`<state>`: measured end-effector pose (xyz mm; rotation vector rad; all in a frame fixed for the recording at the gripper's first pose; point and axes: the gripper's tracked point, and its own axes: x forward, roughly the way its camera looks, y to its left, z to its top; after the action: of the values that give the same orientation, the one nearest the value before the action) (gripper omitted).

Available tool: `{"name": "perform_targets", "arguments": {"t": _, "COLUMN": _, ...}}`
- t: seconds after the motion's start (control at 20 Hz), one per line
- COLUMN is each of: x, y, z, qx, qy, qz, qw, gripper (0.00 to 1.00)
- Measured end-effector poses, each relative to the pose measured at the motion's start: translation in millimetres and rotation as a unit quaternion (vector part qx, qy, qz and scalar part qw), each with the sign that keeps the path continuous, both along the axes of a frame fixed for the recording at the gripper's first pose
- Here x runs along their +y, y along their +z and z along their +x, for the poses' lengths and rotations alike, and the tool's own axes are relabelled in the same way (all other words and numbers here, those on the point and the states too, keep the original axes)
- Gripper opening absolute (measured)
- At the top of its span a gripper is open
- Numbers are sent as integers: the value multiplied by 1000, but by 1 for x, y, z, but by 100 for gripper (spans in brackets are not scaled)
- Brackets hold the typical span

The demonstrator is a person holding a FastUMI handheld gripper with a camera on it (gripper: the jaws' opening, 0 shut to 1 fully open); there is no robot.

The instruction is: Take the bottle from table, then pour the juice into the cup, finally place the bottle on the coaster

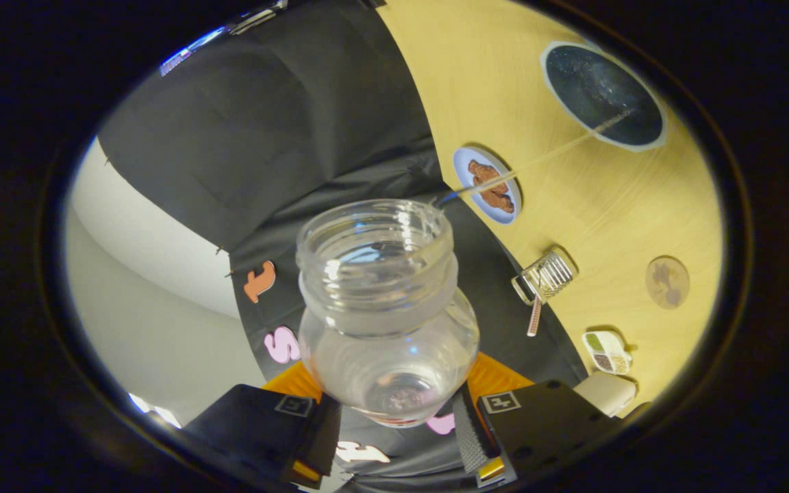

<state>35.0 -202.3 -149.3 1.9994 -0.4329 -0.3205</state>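
Item: clear bottle (387, 308), uncapped, clamped between both fingers of the tool (394, 418).

Held aloft and tilted, mouth toward the wooden counter (572, 205); thin stream runs from its lip to the dark cup (603, 96). Round coaster (667, 281) lies apart; blue plate (487, 185) near the counter's edge.

Black cloth wall (264, 137) hangs behind pale wooden table (614, 219); plain white wall (148, 322) beside cloth; bright light strip (189, 51) above.
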Motion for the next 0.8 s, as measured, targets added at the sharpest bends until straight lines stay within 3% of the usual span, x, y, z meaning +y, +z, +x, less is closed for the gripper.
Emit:
{"name": "perform_targets", "arguments": {"t": 0.2, "x": 9, "y": -9, "z": -3, "qx": 43, "qy": 17, "qz": -42, "qw": 998, "gripper": 75}}
{"name": "perform_targets", "arguments": {"t": 0.4, "x": 20, "y": -17, "z": -3, "qx": 111, "qy": 53, "qz": -138, "qw": 983, "gripper": 74}}
{"name": "perform_targets", "arguments": {"t": 0.55, "x": 26, "y": -25, "z": -3, "qx": 169, "qy": 83, "qz": -235, "qw": 953, "gripper": 74}}
{"name": "perform_targets", "arguments": {"t": 0.8, "x": 33, "y": -44, "z": 2, "qx": 251, "qy": 120, "qz": -356, "qw": 892, "gripper": 74}}
